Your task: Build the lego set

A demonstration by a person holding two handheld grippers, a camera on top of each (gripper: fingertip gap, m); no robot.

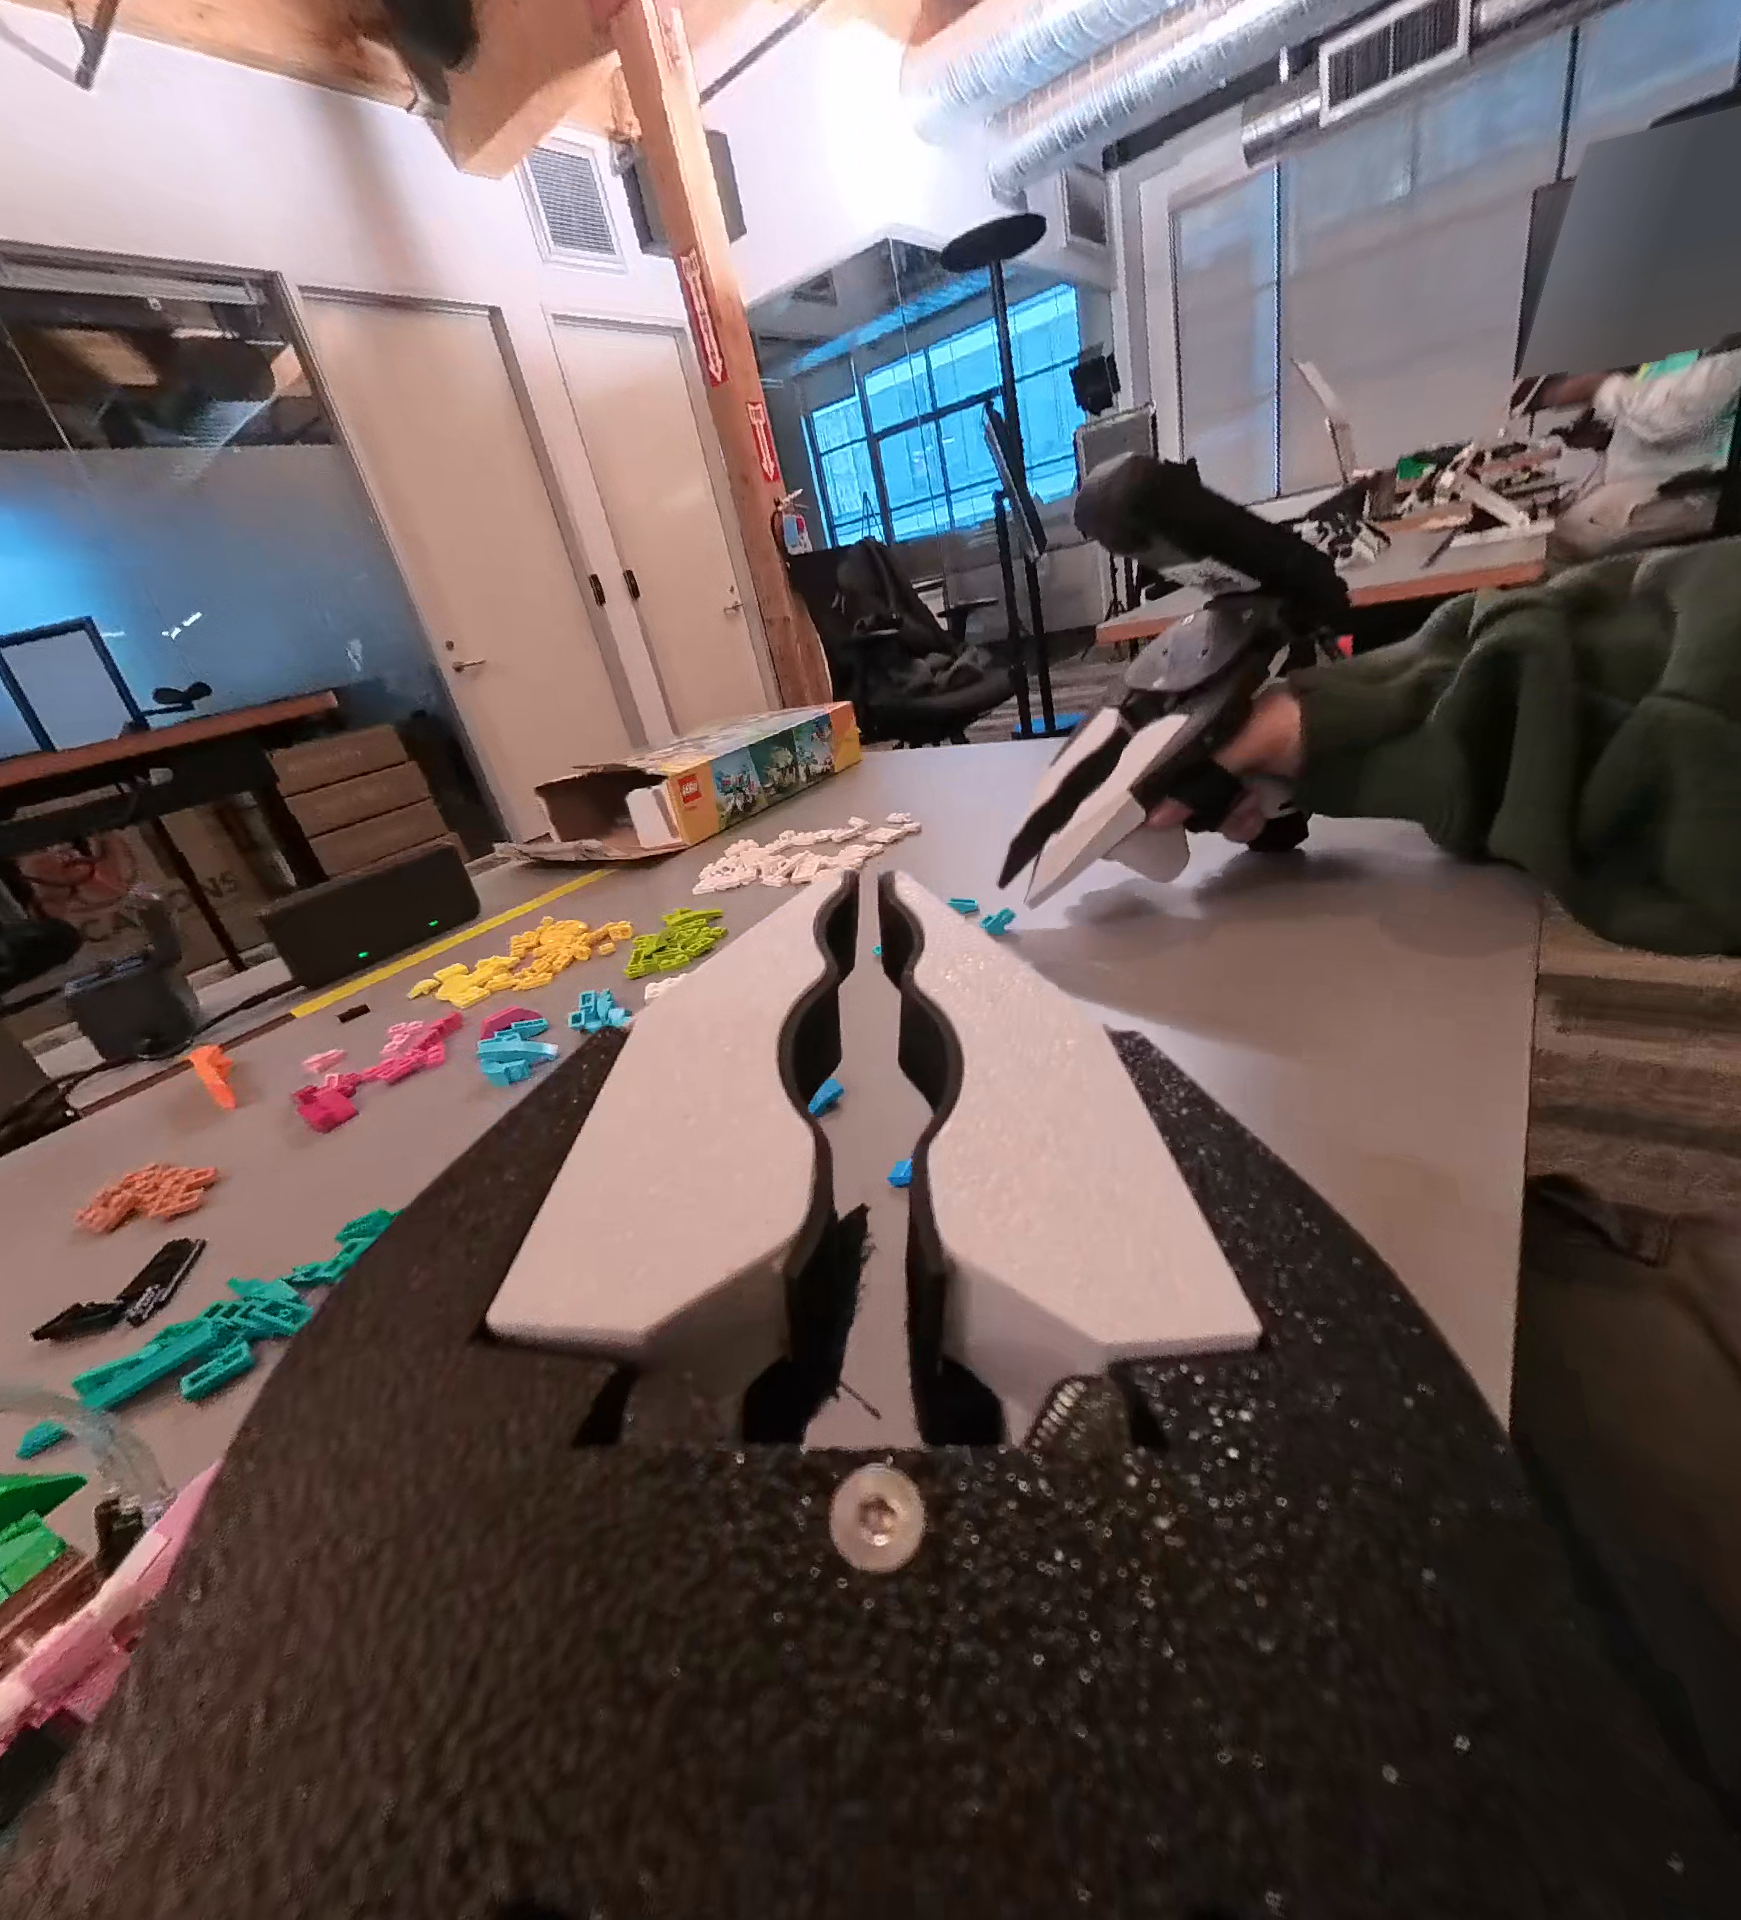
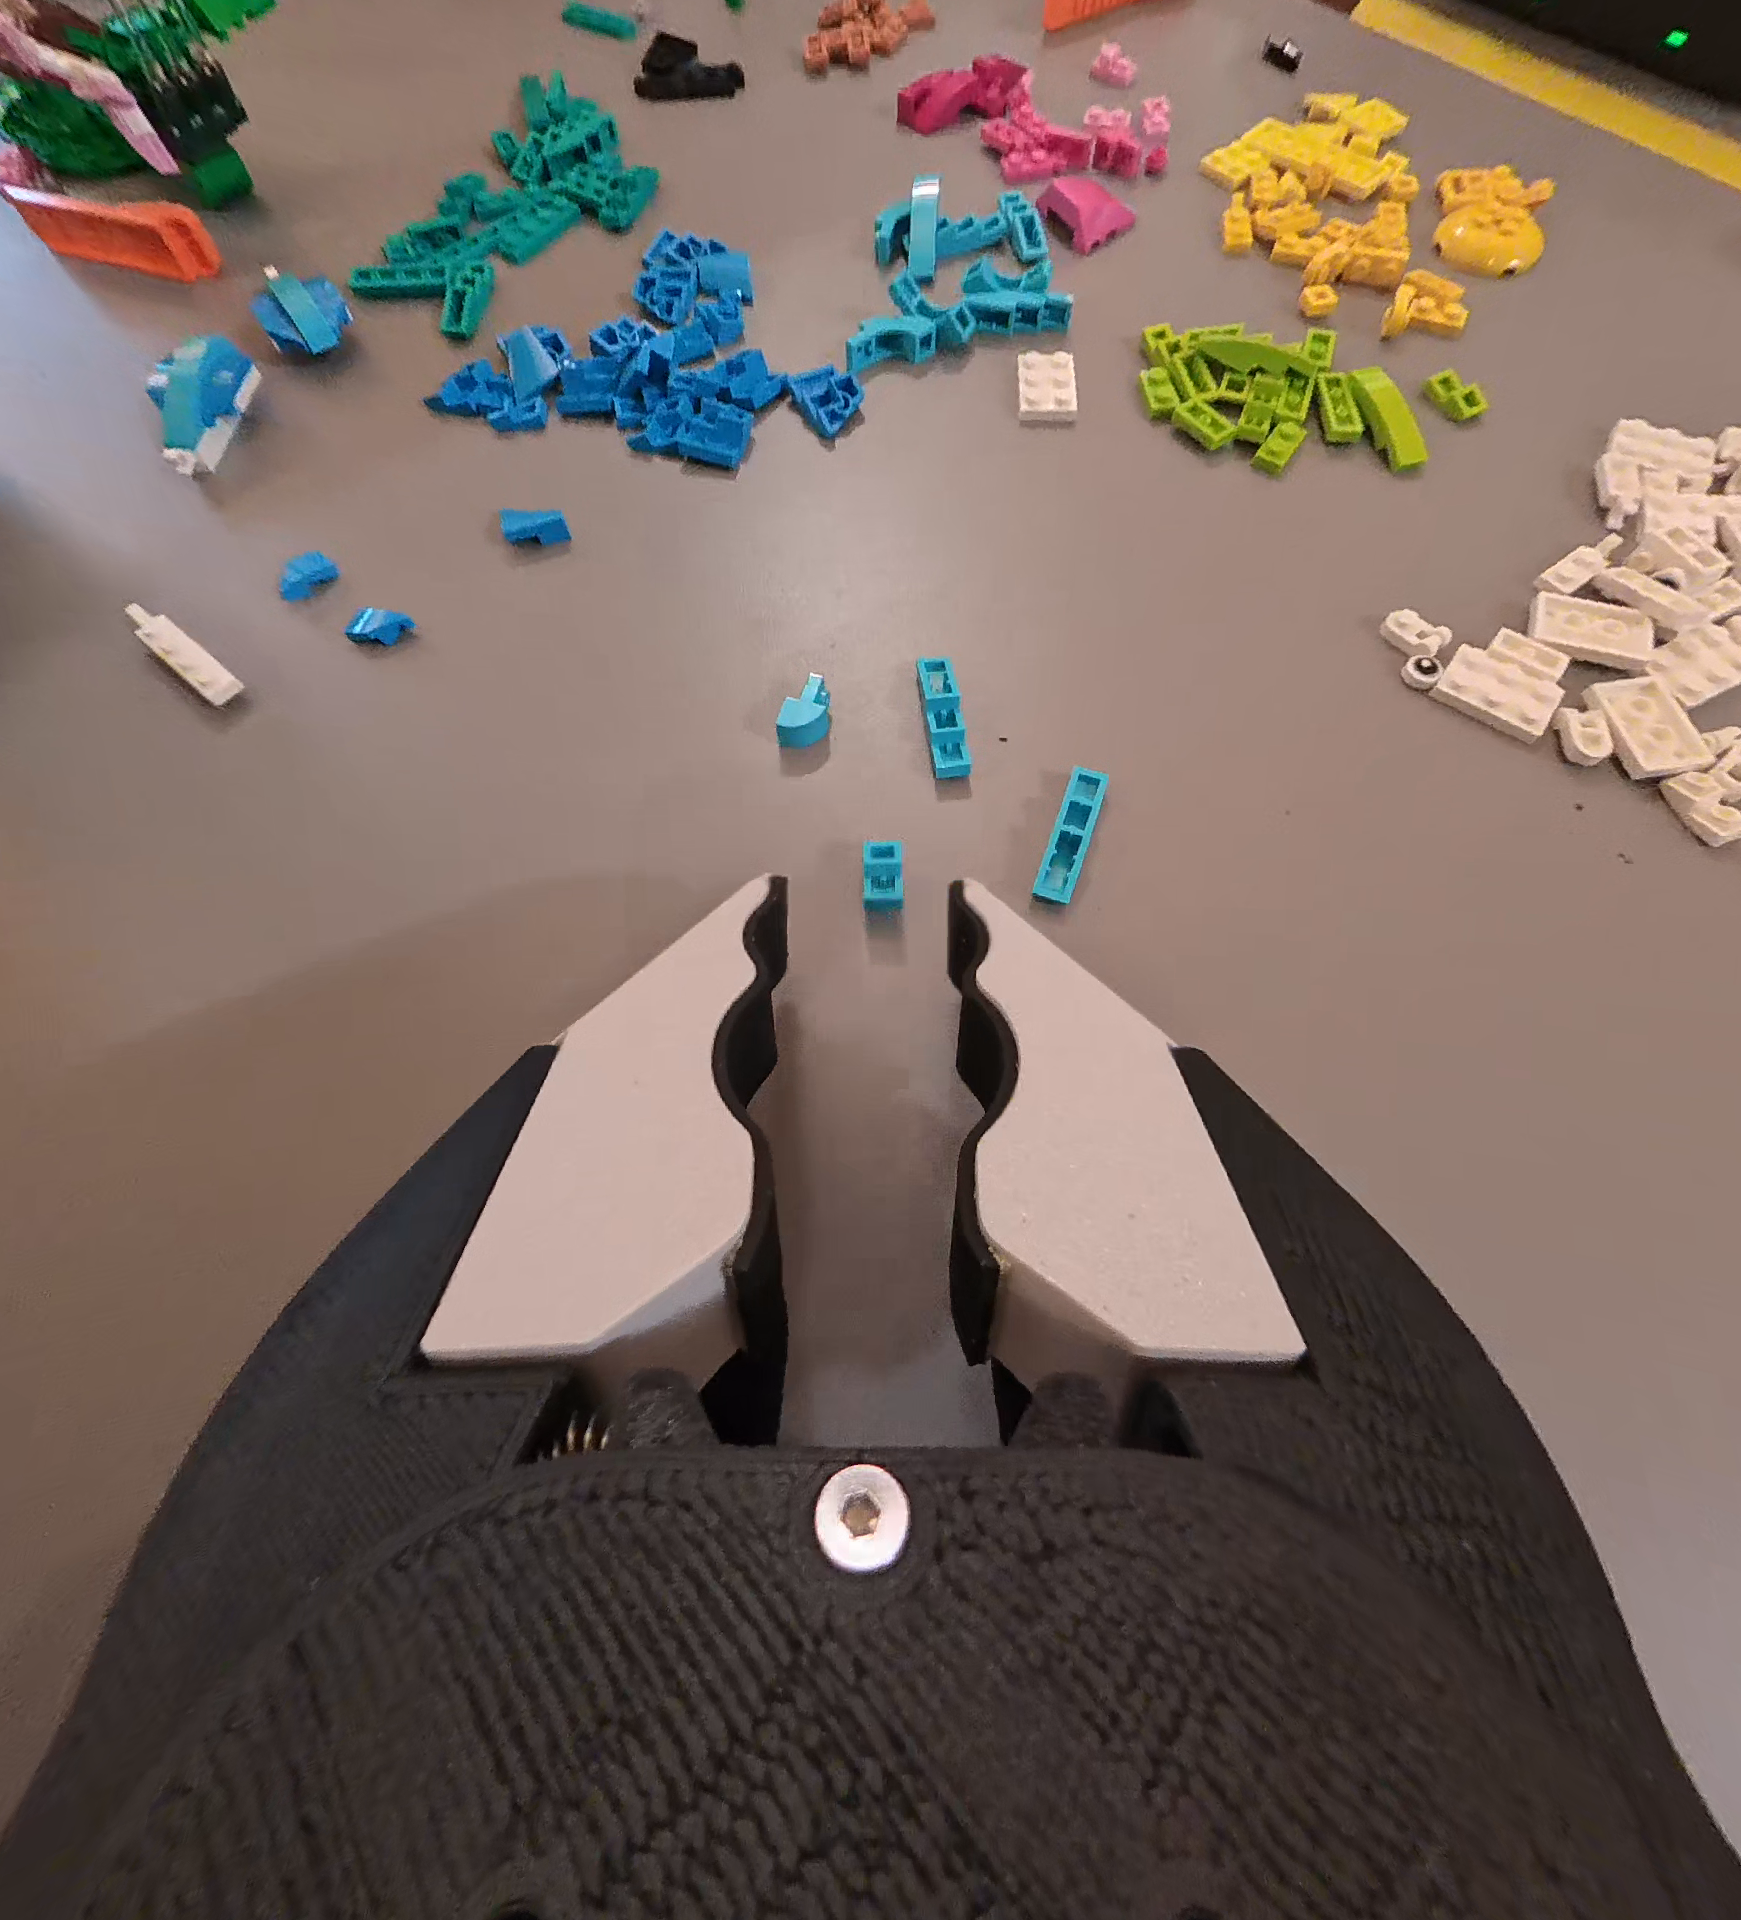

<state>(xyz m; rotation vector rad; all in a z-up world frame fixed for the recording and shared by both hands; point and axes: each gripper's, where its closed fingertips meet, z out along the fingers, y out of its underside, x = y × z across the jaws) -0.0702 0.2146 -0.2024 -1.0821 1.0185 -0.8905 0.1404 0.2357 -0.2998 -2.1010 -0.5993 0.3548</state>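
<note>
Currently right gripper (image 2: 868, 896) sits low over the grey table (image 2: 1261, 1039), jaws spread, nothing between the pads. Small light-blue brick (image 2: 882, 875) lies on the table just ahead of the fingertips, lined up with the gap, not touched. Two longer light-blue plates nearby: one (image 2: 944, 717) farther ahead, one (image 2: 1071, 835) just off the right fingertip. A rounded light-blue piece (image 2: 804, 713) lies to the left of them.

Left gripper (image 1: 868, 883) is held above the table, jaws nearly pressed together, only a thin slit at the tips, holding nothing. From its view, the right gripper (image 1: 1027, 878) points down at the table with tips beside a couple of light-blue pieces (image 1: 996, 918), held by a hand (image 1: 1261, 743) in a green sleeve (image 1: 1593, 727).

Loose bricks are sorted by colour in piles: dark blue (image 2: 658, 384), teal (image 2: 513, 218), lime (image 2: 1281, 400), yellow (image 2: 1333, 229), pink (image 2: 1063, 130), white (image 2: 1666, 623). Partly built green-and-pink model (image 2: 107, 104) sits far left, orange brick separator (image 2: 118, 237) just beside it. Opened set box (image 1: 720, 774) lies at the table's far end.
</note>
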